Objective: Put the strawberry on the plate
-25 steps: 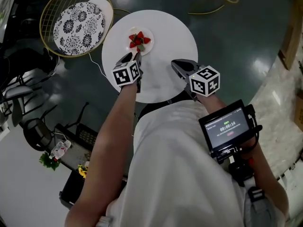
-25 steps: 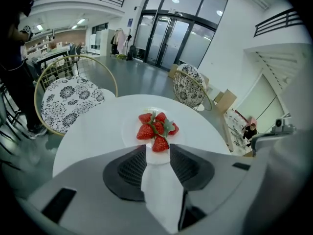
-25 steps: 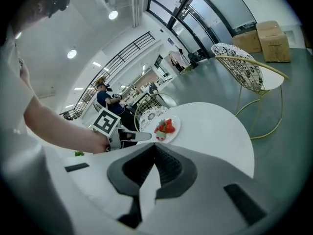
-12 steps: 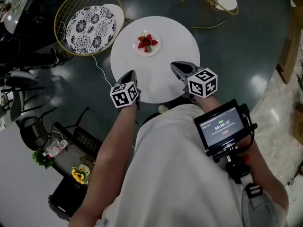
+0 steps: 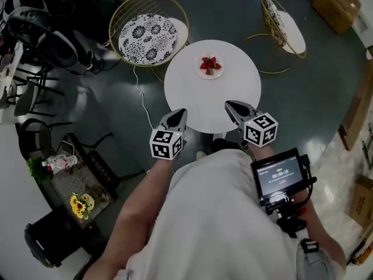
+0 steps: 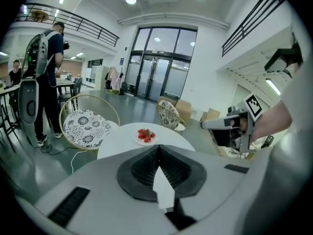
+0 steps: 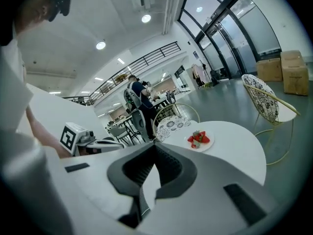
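Observation:
Several red strawberries (image 5: 210,63) lie in a heap on a small white plate (image 5: 201,72) at the far side of the round white table (image 5: 233,95). My left gripper (image 5: 180,112) hovers over the table's near left edge, shut with nothing in it. Over the near right edge, my right gripper (image 5: 229,105) is also shut and empty. In the left gripper view the strawberries (image 6: 145,134) sit well beyond the closed jaw tips (image 6: 157,149), and the right gripper (image 6: 215,125) shows at the right. The right gripper view has the strawberries (image 7: 198,138) far ahead of its jaw tips (image 7: 155,146).
A gold wire chair with a patterned cushion (image 5: 148,31) stands left of the table, a second one (image 5: 282,22) to the right. A cable (image 5: 140,92) runs over the floor. Cardboard boxes (image 5: 335,4) sit at the far right. A person (image 6: 46,82) stands at the left.
Both grippers have drawn back from the plate to the table's near edge. The left jaws, apart beside the plate before, are now together. The strawberries stay on the plate.

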Demonstrator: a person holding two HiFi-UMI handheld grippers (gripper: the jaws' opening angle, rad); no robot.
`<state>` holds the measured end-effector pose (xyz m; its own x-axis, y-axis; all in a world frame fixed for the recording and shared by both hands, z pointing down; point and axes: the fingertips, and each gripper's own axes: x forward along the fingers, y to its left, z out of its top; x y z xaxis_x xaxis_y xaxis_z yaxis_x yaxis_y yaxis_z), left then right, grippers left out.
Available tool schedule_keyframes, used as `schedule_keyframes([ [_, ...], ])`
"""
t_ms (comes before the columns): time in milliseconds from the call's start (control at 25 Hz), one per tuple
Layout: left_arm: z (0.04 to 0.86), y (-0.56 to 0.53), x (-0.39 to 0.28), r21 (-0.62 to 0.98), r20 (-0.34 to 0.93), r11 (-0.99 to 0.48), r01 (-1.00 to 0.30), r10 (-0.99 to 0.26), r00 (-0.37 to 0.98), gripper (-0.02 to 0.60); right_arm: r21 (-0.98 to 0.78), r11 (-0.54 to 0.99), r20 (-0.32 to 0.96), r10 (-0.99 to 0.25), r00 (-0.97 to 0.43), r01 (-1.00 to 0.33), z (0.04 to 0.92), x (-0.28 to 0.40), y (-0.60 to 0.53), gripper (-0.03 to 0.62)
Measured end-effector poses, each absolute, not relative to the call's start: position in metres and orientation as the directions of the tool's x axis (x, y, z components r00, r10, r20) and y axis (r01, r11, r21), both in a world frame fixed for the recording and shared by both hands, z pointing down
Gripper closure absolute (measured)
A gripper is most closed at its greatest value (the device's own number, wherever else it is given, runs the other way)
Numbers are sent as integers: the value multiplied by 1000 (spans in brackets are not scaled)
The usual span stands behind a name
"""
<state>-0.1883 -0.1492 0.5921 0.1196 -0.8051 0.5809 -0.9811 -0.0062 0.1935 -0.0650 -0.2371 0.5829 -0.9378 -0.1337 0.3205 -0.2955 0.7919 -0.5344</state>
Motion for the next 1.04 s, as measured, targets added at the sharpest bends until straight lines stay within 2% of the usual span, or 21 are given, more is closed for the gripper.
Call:
schedule_keyframes([
  [480, 582, -100, -190, 223, 527, -22, -974, -839, 140, 574, -517, 822, 273, -107, -956, -240, 576, -73, -197, 586],
  [680, 564, -61, -169, 229, 507, -67, -971, -843, 178, 574, -492, 833, 268, -133, -954, -254, 547, -54, -145, 586],
  [1040, 573, -74, -124, 231, 524, -101, -968, -825, 212, 574, -485, 840, 257, -127, -958, -242, 547, -21, -147, 586],
])
